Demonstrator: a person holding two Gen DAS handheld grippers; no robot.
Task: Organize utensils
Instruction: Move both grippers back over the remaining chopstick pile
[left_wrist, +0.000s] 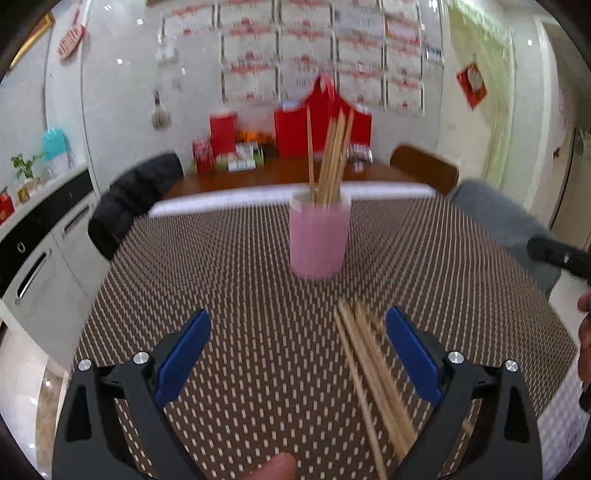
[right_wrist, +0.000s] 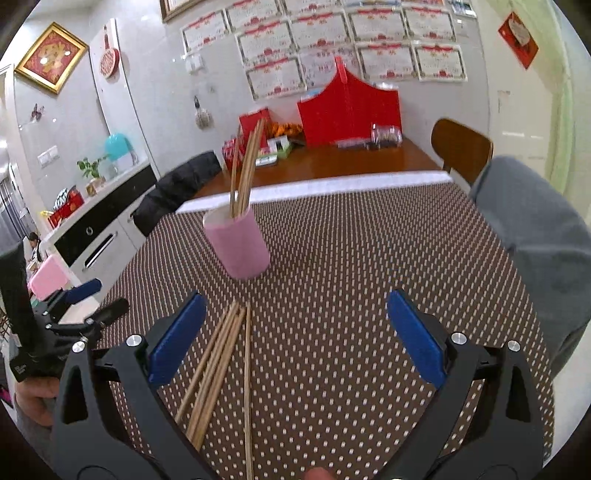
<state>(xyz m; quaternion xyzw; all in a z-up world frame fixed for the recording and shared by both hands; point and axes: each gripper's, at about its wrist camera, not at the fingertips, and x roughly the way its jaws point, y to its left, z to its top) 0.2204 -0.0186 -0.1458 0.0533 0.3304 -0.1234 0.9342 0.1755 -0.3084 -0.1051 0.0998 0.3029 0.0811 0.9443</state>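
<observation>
A pink cup (left_wrist: 319, 238) stands on the dotted brown tablecloth with several wooden chopsticks (left_wrist: 330, 158) upright in it; it also shows in the right wrist view (right_wrist: 240, 245). Several loose chopsticks (left_wrist: 373, 373) lie flat on the cloth in front of the cup, near my left gripper's right finger; in the right wrist view the loose chopsticks (right_wrist: 218, 365) lie near my right gripper's left finger. My left gripper (left_wrist: 295, 354) is open and empty. My right gripper (right_wrist: 295, 339) is open and empty. The left gripper also shows at the left edge of the right wrist view (right_wrist: 74, 306).
The dotted tablecloth (left_wrist: 240, 280) covers the near table; beyond its white edge is a wooden table (right_wrist: 332, 158) with red boxes and small items. A black chair (left_wrist: 133, 199) stands at the left, a brown chair (right_wrist: 461, 147) and a grey cushion (right_wrist: 535, 236) at the right.
</observation>
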